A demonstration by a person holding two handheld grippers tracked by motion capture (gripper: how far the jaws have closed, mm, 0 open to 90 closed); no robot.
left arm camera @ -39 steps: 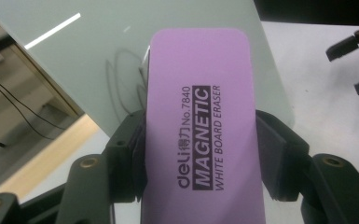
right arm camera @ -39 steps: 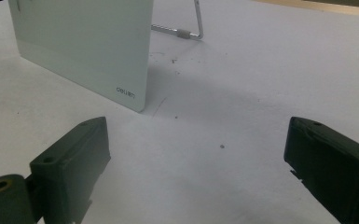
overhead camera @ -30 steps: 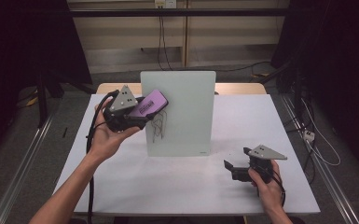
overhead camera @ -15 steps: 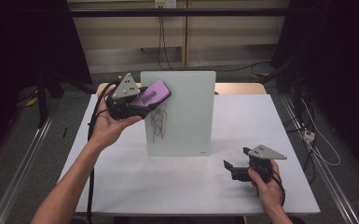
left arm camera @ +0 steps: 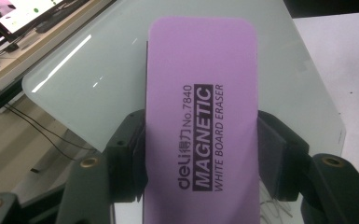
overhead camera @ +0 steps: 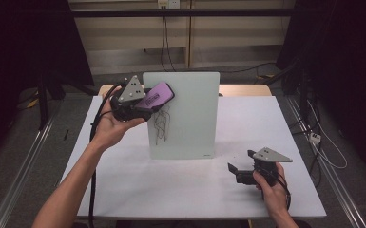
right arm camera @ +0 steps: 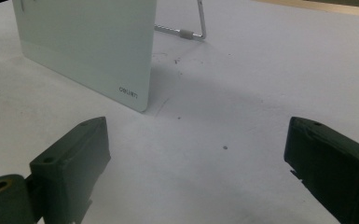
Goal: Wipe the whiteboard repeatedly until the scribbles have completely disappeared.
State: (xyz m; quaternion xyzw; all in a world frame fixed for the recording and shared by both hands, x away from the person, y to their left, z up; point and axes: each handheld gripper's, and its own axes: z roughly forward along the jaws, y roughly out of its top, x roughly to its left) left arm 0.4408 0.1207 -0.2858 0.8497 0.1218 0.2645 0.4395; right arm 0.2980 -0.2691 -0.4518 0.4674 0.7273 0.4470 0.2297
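Gripping the purple eraser [left arm camera: 200, 121] in the left gripper [overhead camera: 142, 105] against the whiteboard [overhead camera: 190, 114], scribbles [overhead camera: 160, 124] remaining, right gripper [overhead camera: 241, 172] idling open.

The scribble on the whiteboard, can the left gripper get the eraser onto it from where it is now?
Probably yes: the left gripper holds the eraser just above the scribble, nothing between.
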